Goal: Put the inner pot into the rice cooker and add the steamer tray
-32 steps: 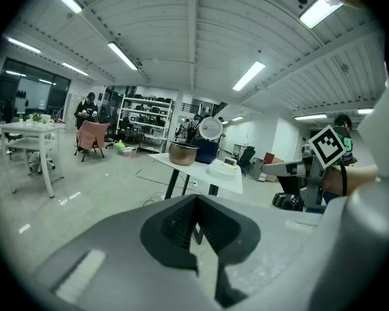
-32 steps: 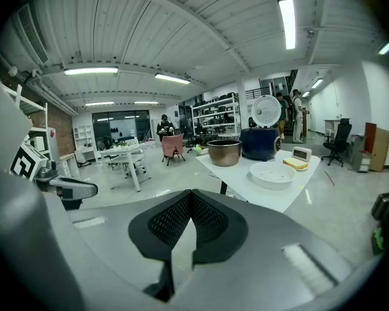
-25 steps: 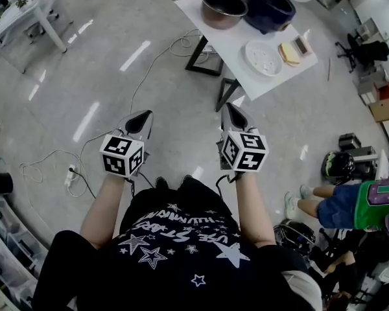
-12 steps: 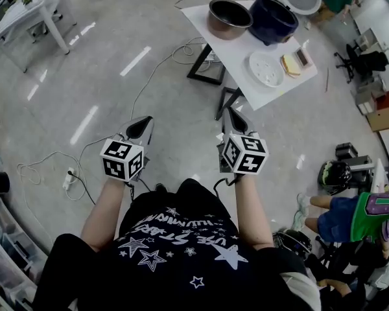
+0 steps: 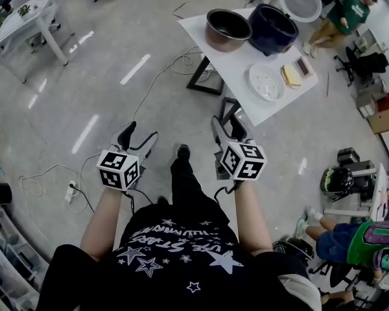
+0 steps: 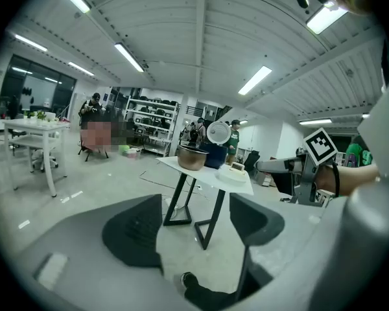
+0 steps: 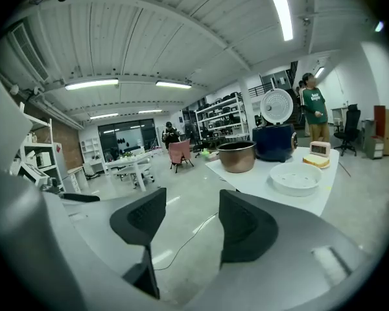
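A copper-toned inner pot [image 5: 227, 29] and a dark blue rice cooker [image 5: 272, 28] with its round white lid [image 5: 300, 0] raised stand on a white table [image 5: 236, 63] ahead. The white steamer tray [image 5: 267, 81] lies nearer on that table. My left gripper [image 5: 137, 137] and right gripper [image 5: 227, 126] hang over the floor well short of the table, both open and empty. In the left gripper view [image 6: 194, 229] the pot [image 6: 192, 157] and cooker [image 6: 214, 154] sit far off. The right gripper view [image 7: 191, 222] shows the pot [image 7: 237, 156], cooker [image 7: 274, 142] and tray [image 7: 296, 177].
A yellow sponge [image 5: 290, 75] and a small timer [image 5: 304, 67] lie beside the tray. Cables and a power strip [image 5: 70, 173] trail over the floor at the left. Another white table [image 5: 26, 15] stands far left. A person in green [image 5: 350, 8] sits behind the cooker.
The table with the pot and cooker has drawn slightly nearer. A foot has stepped forward between the grippers, and both grippers have dropped a little in the head view.
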### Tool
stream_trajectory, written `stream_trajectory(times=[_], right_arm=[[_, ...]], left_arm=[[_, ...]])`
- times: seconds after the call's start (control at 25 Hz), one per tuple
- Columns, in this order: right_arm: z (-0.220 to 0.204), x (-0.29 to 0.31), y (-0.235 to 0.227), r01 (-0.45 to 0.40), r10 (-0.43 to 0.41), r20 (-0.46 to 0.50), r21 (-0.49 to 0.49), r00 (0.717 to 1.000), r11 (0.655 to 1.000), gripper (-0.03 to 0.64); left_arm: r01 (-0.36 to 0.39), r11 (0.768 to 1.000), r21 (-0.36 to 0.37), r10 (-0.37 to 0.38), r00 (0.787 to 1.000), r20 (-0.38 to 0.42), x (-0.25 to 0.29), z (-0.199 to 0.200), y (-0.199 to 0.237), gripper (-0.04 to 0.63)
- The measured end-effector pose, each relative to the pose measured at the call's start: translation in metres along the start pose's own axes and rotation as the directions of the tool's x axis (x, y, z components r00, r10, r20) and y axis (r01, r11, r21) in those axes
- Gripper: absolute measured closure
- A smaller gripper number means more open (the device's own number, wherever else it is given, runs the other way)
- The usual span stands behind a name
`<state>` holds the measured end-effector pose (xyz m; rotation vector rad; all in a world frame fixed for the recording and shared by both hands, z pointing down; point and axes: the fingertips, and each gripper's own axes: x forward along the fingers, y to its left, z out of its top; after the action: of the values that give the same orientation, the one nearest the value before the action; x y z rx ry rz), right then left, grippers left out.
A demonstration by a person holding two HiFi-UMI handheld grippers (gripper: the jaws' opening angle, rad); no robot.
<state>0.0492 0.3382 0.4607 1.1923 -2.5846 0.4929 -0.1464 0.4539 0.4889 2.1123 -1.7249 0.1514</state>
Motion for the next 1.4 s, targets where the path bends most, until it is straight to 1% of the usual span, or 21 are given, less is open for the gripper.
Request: stream_trajectory(times=[0.08, 0.16, 0.32, 0.48, 0.64, 0.84, 1.0, 1.16, 1.28, 1.4], right_arm=[[0.006, 0.021, -0.008, -0.001, 0.001, 0.003, 0.039, 1.0, 0.999, 0.315], [0.015, 0.044, -0.02, 0.007, -0.007, 0.004, 0.078, 1.0, 0.997, 0.289], [0.043, 0.094, -0.052, 0.014, -0.015, 0.006, 0.123, 1.0, 0.992, 0.265], [0.077, 0.138, -0.097, 0.016, -0.02, 0.025, 0.165, 0.999, 0.986, 0.261], [0.11, 0.18, -0.142, 0.016, -0.022, 0.026, 0.187, 0.999, 0.982, 0.261], [0.145, 0.227, -0.191, 0.008, -0.018, 0.039, 0.227, 0.999, 0.974, 0.261], [0.158, 0.247, -0.217, 0.005, -0.018, 0.045, 0.265, 0.999, 0.964, 0.261], [0.159, 0.26, -0.23, 0.017, -0.026, 0.031, 0.271, 0.999, 0.962, 0.262], [0.165, 0.267, -0.243, 0.05, -0.063, 0.038, 0.282, 0.997, 0.958, 0.264], [0.167, 0.276, -0.25, 0.085, -0.101, 0.039, 0.298, 0.994, 0.951, 0.265]], left_arm=[[-0.024, 1.0, -0.008, 0.024, 1.0, -0.006, 0.012, 0.003, 0.012, 0.24], [-0.041, 0.999, -0.015, 0.041, 0.999, -0.021, 0.028, 0.008, 0.025, 0.213], [-0.057, 0.998, -0.018, 0.056, 0.998, -0.042, 0.074, 0.03, 0.049, 0.19], [-0.059, 0.998, 0.005, 0.06, 0.997, -0.042, 0.137, 0.069, 0.064, 0.187], [-0.065, 0.998, 0.011, 0.066, 0.997, -0.03, 0.2, 0.111, 0.075, 0.186], [-0.074, 0.997, 0.026, 0.074, 0.997, -0.014, 0.262, 0.158, 0.081, 0.184], [-0.085, 0.995, 0.043, 0.086, 0.996, -0.019, 0.293, 0.174, 0.085, 0.182], [-0.074, 0.996, 0.047, 0.076, 0.996, -0.039, 0.311, 0.179, 0.095, 0.181], [-0.055, 0.997, 0.053, 0.057, 0.998, -0.038, 0.329, 0.188, 0.105, 0.182], [-0.018, 0.999, 0.036, 0.02, 0.999, -0.044, 0.351, 0.196, 0.116, 0.182]])
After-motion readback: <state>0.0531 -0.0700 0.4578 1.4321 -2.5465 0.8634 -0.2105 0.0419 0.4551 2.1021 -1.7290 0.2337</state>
